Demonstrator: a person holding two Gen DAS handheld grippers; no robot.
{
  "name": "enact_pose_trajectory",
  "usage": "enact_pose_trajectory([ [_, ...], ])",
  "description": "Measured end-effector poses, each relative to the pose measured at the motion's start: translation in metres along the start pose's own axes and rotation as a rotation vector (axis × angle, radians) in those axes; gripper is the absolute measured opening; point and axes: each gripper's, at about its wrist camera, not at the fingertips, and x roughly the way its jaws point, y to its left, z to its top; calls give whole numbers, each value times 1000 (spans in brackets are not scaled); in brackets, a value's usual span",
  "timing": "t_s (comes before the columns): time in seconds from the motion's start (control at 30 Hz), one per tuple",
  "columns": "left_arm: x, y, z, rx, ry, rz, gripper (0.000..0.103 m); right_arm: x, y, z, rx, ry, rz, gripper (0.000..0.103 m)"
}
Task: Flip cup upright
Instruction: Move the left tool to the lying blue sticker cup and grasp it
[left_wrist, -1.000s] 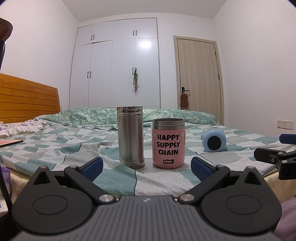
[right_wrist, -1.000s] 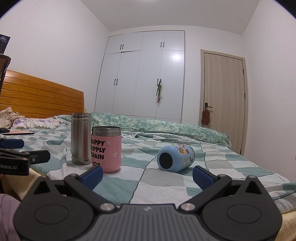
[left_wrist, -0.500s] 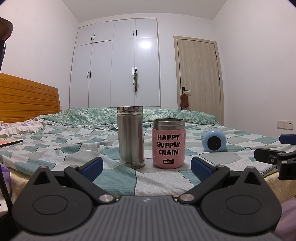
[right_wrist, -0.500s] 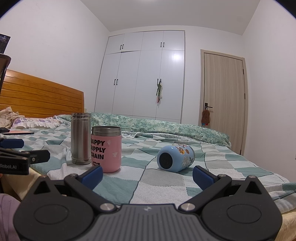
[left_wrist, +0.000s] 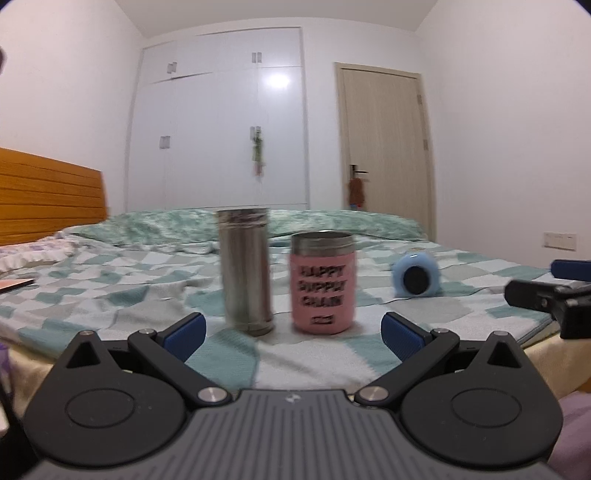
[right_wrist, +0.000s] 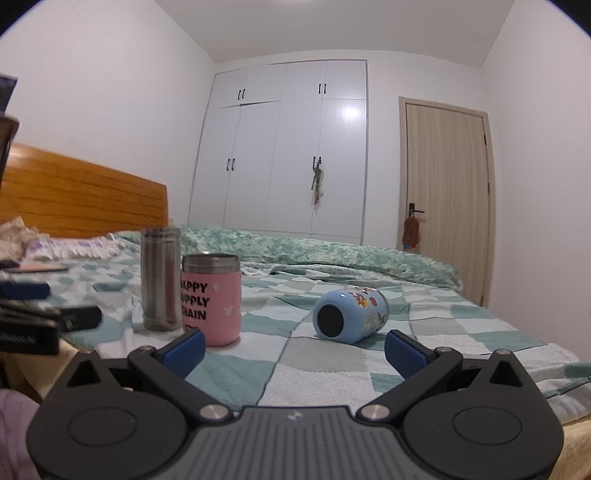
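Observation:
A light blue cup with cartoon stickers (right_wrist: 349, 314) lies on its side on the checked bedspread, its dark round end facing me; it also shows in the left wrist view (left_wrist: 416, 276) at the right. My right gripper (right_wrist: 293, 350) is open and empty, a short way in front of it. My left gripper (left_wrist: 293, 336) is open and empty, facing a pink cup (left_wrist: 323, 282) and a steel flask (left_wrist: 245, 271), both upright. The right gripper's fingers (left_wrist: 543, 293) show at the left wrist view's right edge.
The pink cup (right_wrist: 211, 297) and steel flask (right_wrist: 160, 277) stand left of the blue cup. The bed (right_wrist: 424, 325) has a wooden headboard (right_wrist: 81, 195) at the left. A white wardrobe (right_wrist: 284, 155) and a door (right_wrist: 447, 192) stand behind.
Both grippers have risen a little and the views tilt slightly down; the left wrist view is motion-blurred. The cups have not moved.

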Motion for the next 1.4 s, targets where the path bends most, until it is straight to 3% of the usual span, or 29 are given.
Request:
enact_pose_trajectory([
  [0.27, 43, -47, 56, 75, -21, -207, 103, 13, -57, 29, 9, 22, -85, 103],
  [0.4, 88, -81, 83, 117, 31, -262, 103, 31, -95, 44, -30, 74, -119, 103],
  [0.6, 173, -121, 116, 112, 169, -338, 103, 73, -147, 60, -50, 174, -145, 103],
  [0.73, 231, -146, 124, 84, 290, -362, 103, 108, -178, 64, -48, 238, -156, 103],
  [0.87, 273, -162, 122, 128, 324, -376, 103, 138, -203, 65, -40, 274, -145, 103],
  [1.03, 314, -159, 115, 206, 379, -387, 103, 167, -218, 66, -30, 325, -111, 103],
  [1.17, 352, -149, 111, 258, 500, -420, 103, 193, -224, 61, -17, 393, -94, 103],
  [1.33, 383, -136, 108, 247, 616, -601, 103, 217, -224, 54, 8, 461, -101, 103],
  [1.4, 390, -133, 109, 264, 628, -656, 103, 225, -222, 53, 15, 481, -113, 103],
])
